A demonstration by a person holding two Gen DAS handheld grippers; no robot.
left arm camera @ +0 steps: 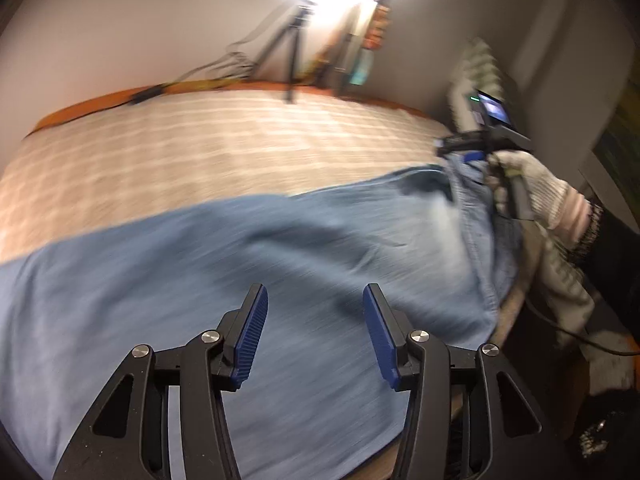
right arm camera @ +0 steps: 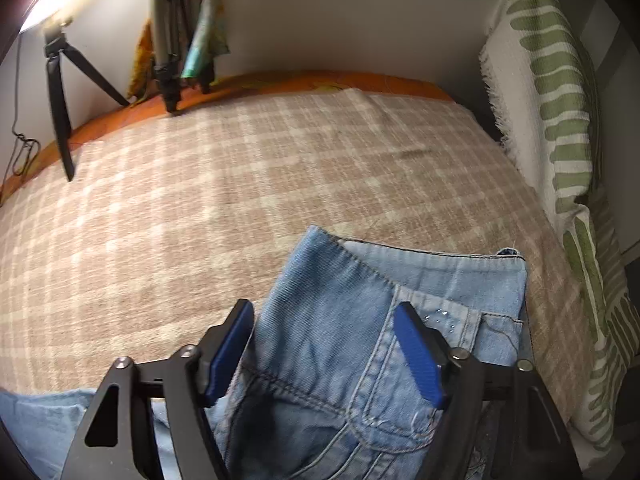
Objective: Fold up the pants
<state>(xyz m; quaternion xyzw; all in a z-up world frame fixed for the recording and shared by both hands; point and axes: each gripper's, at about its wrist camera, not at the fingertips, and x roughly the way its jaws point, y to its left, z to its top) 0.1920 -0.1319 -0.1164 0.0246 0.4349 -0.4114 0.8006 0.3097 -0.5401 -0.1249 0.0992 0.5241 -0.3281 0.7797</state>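
Both jaws stand apart: the left gripper (left arm camera: 315, 294) hovers empty over one pair of light-blue denim pants (left arm camera: 248, 248), and the right gripper (right arm camera: 324, 312) straddles their waistband unpinched. The pants lie on the beige plaid blanket (right arm camera: 200, 184); beyond stand two black tripods (right arm camera: 60, 92).

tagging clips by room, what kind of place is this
Most likely a bedroom at home: the jeans lie on a bed covered by a plaid blanket, a leaf-print pillow leans at one end, and a tripod stands by the wall.
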